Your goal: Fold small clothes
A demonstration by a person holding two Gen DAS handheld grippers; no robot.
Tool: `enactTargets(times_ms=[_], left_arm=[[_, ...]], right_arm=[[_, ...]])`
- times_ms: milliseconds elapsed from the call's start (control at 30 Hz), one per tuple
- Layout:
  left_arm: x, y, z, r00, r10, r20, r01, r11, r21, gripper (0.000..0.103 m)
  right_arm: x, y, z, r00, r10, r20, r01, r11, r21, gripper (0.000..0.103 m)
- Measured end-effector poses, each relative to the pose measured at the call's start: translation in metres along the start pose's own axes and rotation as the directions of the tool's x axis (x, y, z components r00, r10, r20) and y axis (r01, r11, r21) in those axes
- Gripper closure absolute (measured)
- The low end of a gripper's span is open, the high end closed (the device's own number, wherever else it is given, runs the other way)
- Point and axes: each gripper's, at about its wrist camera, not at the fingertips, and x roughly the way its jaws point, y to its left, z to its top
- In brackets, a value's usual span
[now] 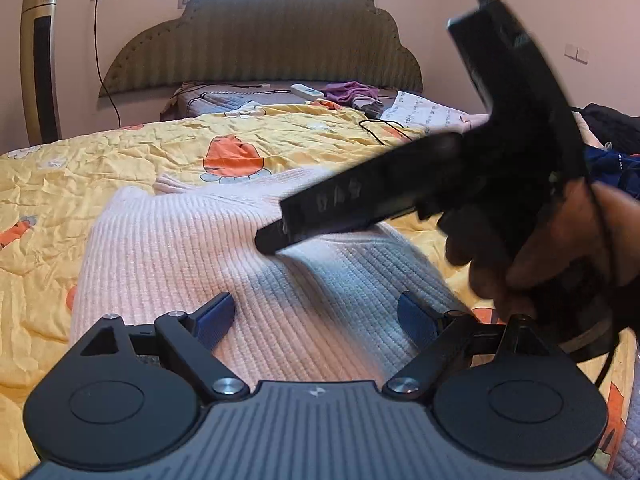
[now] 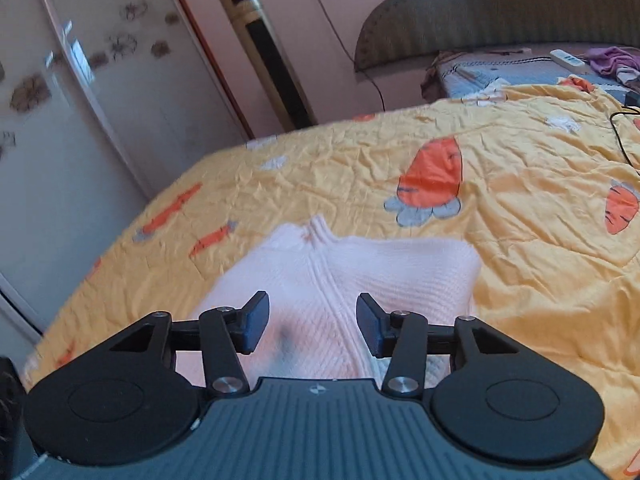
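The pink sweater (image 2: 340,276) lies part-folded on the near quilt (image 2: 520,160). Both grippers (image 1: 316,320) (image 2: 312,324) hover open, apparently empty. Soft, light knit; pinch an edge.

We have open quilt (image 2: 540,248) all around the sweater (image 2: 360,280): wide to its left toward the bed edge, wide to its right, and beyond its collar up to the headboard (image 1: 280,40). Near the headboard the way is cluttered by a black cable (image 1: 380,128), a remote (image 1: 306,91) and purple cloth (image 1: 352,90). Over the sweater's right half, our right gripper (image 1: 276,236) and hand (image 1: 540,252) cross the left gripper's (image 1: 316,316) path. Dark clothes (image 1: 612,152) crowd the bed's right side. A wardrobe (image 2: 80,120) and tower fan (image 2: 272,64) stand off the left edge.
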Motion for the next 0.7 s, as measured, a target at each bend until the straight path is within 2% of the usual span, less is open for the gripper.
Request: enactTargets(times_ms=[33,67,100,167,233,300,333,367,400,433,467,533,600,633,700], left_arm=[[0.0,0.0,0.0,1.0,0.0,0.001,0.0,1.0,0.001,0.014],[0.0,0.0,0.0,1.0,-0.003,0.001,0.003,1.0,0.003,0.014],[-0.002,0.001,0.001,1.0,-0.008,0.002,0.008,1.0,0.001,0.014],[-0.013,0.008,0.006,0.999,-0.029,0.018,0.03,0.999,-0.041,0.014],[-0.036,0.023,0.013,0.996,-0.047,0.079,0.054,0.994,-0.098,0.014],[-0.063,0.047,0.018,0.984,-0.042,0.172,0.068,0.986,-0.15,0.013],[-0.071,0.062,0.021,0.98,-0.028,0.197,0.066,0.98,-0.187,0.013],[-0.076,0.079,0.024,0.979,-0.016,0.202,0.064,0.971,-0.232,0.011],[-0.076,0.097,0.025,0.98,-0.005,0.198,0.064,0.955,-0.29,0.01],[-0.072,0.121,0.026,0.984,0.008,0.175,0.06,0.923,-0.38,0.01],[-0.066,0.142,0.025,0.99,0.016,0.141,0.053,0.881,-0.47,0.01],[-0.048,0.18,0.015,0.997,-0.022,0.078,0.067,0.764,-0.642,0.01],[-0.029,0.201,0.003,0.996,-0.082,0.039,0.084,0.669,-0.738,0.01],[-0.022,0.206,-0.001,0.995,-0.097,0.031,0.087,0.645,-0.759,0.01],[-0.009,0.206,-0.003,0.993,-0.118,0.02,0.091,0.635,-0.767,0.01]], right_arm=[[0.015,-0.002,-0.007,0.997,-0.05,-0.06,0.05,0.999,-0.013,0.051],[0.023,-0.004,-0.016,0.996,-0.073,-0.047,0.071,0.996,-0.045,0.051],[0.022,-0.007,-0.024,0.999,-0.05,-0.005,0.05,0.997,-0.057,0.051],[0.017,-0.018,-0.027,1.0,-0.017,0.012,0.017,1.0,0.022,0.053],[0.013,-0.017,-0.026,1.0,-0.019,0.013,0.018,0.999,0.031,0.052],[0.004,-0.012,-0.024,0.999,-0.033,0.028,0.032,0.999,0.034,0.051],[-0.004,-0.013,-0.02,0.998,-0.032,0.047,0.029,0.998,0.063,0.043],[-0.014,-0.015,-0.018,0.997,-0.02,0.08,0.012,0.995,0.102,0.03],[-0.026,-0.021,-0.016,0.992,0.005,0.13,-0.024,0.99,0.141,0.023],[-0.035,-0.029,-0.013,0.985,0.028,0.172,-0.057,0.984,0.168,0.009],[-0.04,-0.037,-0.011,0.98,0.034,0.194,-0.072,0.979,0.188,0.003],[-0.04,-0.056,-0.006,0.985,-0.015,0.17,-0.026,0.972,0.235,0.003],[-0.027,-0.072,-0.004,0.994,-0.065,0.088,0.037,0.956,0.29,0.006],[-0.019,-0.078,-0.006,0.996,-0.066,0.055,0.046,0.951,0.306,0.008],[-0.004,-0.085,-0.011,0.998,-0.058,0.016,0.05,0.944,0.327,0.009]])
